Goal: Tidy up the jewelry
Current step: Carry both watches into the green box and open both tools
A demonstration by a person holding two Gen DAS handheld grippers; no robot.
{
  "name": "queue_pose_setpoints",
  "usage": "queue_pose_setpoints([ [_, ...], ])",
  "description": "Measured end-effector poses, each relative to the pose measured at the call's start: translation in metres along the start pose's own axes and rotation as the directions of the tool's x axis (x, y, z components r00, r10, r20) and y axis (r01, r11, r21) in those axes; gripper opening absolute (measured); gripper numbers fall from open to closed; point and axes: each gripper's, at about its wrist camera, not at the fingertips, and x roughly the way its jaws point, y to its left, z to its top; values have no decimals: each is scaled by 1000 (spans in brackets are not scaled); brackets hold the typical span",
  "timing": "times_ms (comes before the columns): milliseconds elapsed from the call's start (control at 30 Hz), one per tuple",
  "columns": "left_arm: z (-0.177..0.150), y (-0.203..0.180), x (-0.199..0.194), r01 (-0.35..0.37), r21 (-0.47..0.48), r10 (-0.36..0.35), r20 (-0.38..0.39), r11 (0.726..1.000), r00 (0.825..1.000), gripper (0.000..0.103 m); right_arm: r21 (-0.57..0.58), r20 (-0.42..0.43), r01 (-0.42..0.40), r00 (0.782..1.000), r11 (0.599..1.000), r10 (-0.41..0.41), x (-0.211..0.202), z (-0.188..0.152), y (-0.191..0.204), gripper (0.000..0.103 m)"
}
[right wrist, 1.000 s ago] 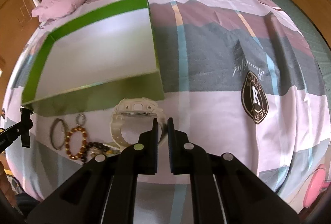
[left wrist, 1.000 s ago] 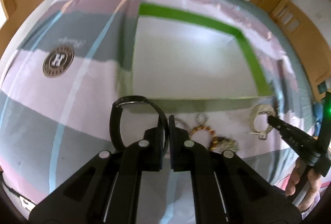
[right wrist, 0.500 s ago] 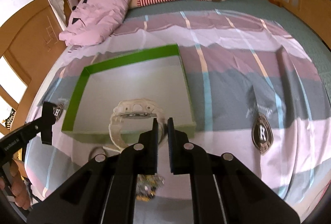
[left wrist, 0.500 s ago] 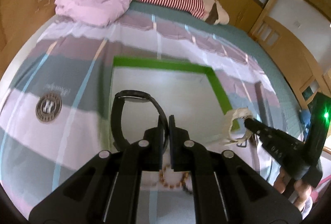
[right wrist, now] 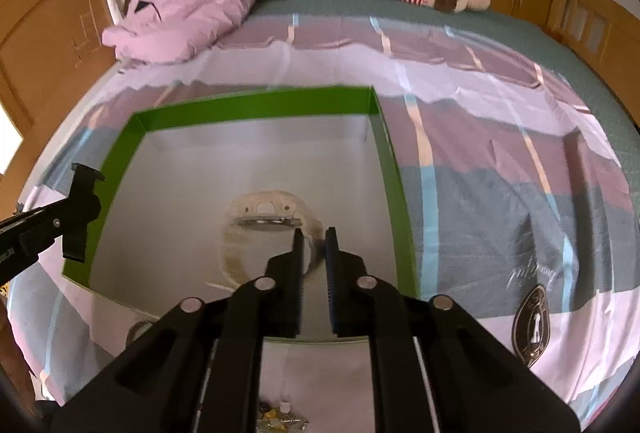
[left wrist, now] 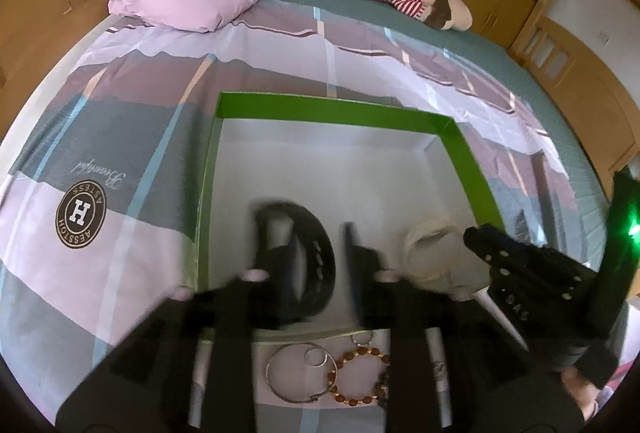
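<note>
From the left wrist view, your left gripper (left wrist: pixel 316 265) hangs over the near part of the green box (left wrist: pixel 332 111), its jaws opening; the black watch (left wrist: pixel 308 257) sits between them, blurred, apparently dropping free onto the white floor. Your right gripper (left wrist: pixel 476 233) shows beside it with the cream watch (left wrist: pixel 428 249). Outside the near wall lie a silver bangle (left wrist: pixel 300 373), a small ring (left wrist: pixel 316 357) and a bead bracelet (left wrist: pixel 358 377) (still to be boxed).

From the right wrist view, your right gripper (right wrist: pixel 314 237) is also opening, pads straddling the strap of the cream watch (right wrist: pixel 266 221) above the green box (right wrist: pixel 256 101) floor, just letting go. This is the release step, I judge. Next, spread both fully, lift clear, then go for the bangle.
</note>
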Motion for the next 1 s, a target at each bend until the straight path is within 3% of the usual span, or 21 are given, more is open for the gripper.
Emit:
queue_pose_setpoints([
  [133, -7, -4, -9, 8, 22, -7, -8, 1000, 1000, 39, 58, 12, -4, 1000, 998, 3, -12, -2, -8, 38],
  [333, -32, -13, -22, -3, 86, 5, -22, 996, 1000, 41, 148, -57, -118, 990, 982, 128, -37, -15, -21, 38],
  [667, -64, -18, -25, -44, 139, 50, -44, 989, 998, 46, 49, -172, -87, 981, 995, 94, -41, -49, -4, 38],
  [1000, -75, -3, -9, -58, 120, 74, -137, 991, 988, 50, -118, -322, -94, 945, 989, 52, -13, -85, 33, 38],
])
